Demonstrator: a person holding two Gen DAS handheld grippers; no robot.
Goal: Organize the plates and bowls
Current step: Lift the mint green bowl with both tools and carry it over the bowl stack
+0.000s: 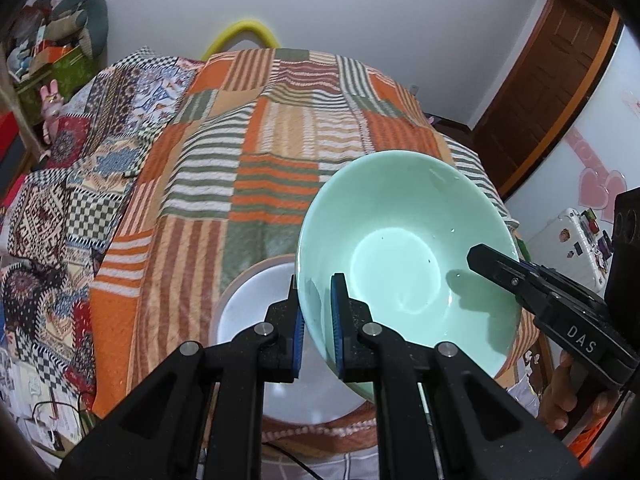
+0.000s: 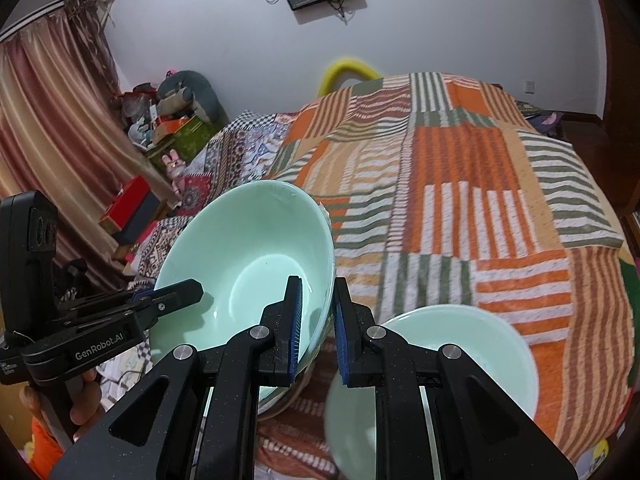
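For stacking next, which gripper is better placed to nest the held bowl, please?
The right gripper, probably: left gripper clamps the held bowl too, but the second bowl lies under the right.

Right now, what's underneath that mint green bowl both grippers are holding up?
Under the tilted mint green ceramic bowl lies a white round plate on the striped patchwork quilt. The bowl covers the plate's right side.
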